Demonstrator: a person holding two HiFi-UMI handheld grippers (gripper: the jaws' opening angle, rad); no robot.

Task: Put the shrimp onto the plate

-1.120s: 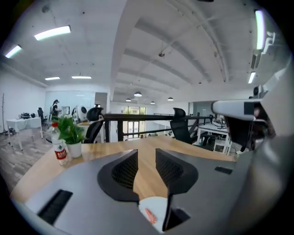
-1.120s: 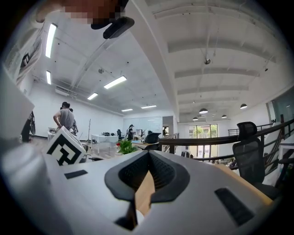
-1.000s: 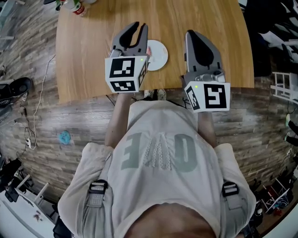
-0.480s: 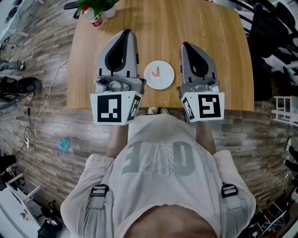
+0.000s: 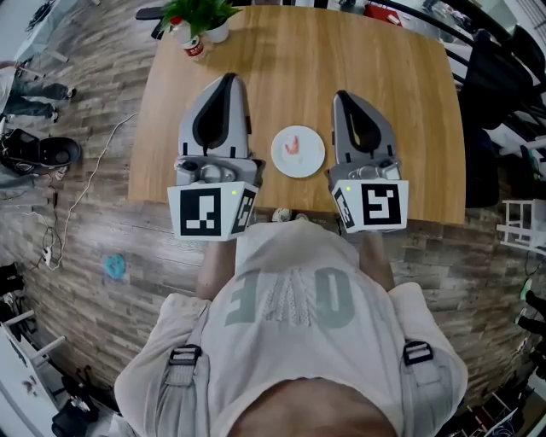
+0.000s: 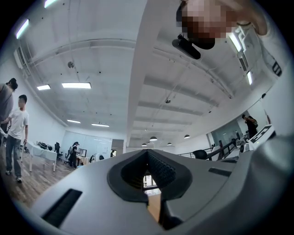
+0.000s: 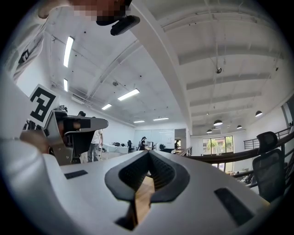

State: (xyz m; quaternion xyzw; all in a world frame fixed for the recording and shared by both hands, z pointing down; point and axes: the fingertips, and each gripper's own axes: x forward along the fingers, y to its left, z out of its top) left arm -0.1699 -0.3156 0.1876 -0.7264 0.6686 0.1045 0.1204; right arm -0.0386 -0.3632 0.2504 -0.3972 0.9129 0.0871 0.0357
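A pink shrimp [image 5: 293, 144] lies on a small white plate [image 5: 309, 162] near the front edge of the wooden table [image 5: 299, 60] in the head view. My left gripper [image 5: 225, 80] is held up to the left of the plate, my right gripper [image 5: 345, 98] to its right, both above the table. Each gripper view points up at the ceiling and shows the jaws closed tip to tip with nothing between them: left gripper [image 6: 148, 153], right gripper [image 7: 149, 154]. Neither touches the shrimp or the plate.
A potted green plant [image 5: 201, 17] and a small bottle [image 5: 189, 44] stand at the table's far left corner. Dark chairs [image 5: 503, 77] stand to the right of the table. People [image 6: 17, 133] stand in the room to the left. Cables lie on the floor [image 5: 77, 196].
My left gripper pulled away from the plate, leaving the shrimp lying on it, and its jaws closed. Both grippers now sit level on either side of the plate.
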